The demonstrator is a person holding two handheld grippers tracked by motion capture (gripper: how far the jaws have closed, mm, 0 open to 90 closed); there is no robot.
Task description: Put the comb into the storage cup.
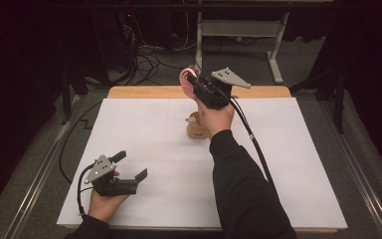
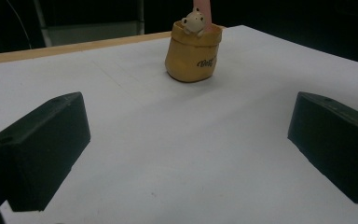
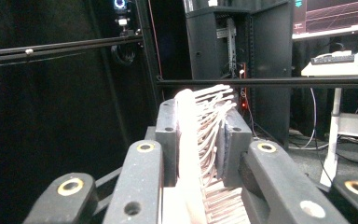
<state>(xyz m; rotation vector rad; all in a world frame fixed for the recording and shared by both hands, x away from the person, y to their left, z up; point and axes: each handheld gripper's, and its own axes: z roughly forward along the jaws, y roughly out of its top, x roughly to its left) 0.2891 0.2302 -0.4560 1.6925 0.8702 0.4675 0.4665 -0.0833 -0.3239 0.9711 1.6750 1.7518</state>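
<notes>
High view: I am holding the right gripper (image 1: pixel 191 78) raised above the far edge of the table (image 1: pixel 144 134), pinching a pink brush (image 1: pixel 184 78); the yellow pot (image 1: pixel 197 127) is sitting directly below my hand. Left gripper view: its jaws are standing spread, the pot (image 2: pixel 193 52) lying well ahead. Right gripper view: the jaws are clamping the brush (image 3: pixel 193 133), its long axis running along them.

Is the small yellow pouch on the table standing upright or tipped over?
Upright. The yellow pouch stands on its base on the white table, mouth upward, with a small bear figure at its rim.
</notes>
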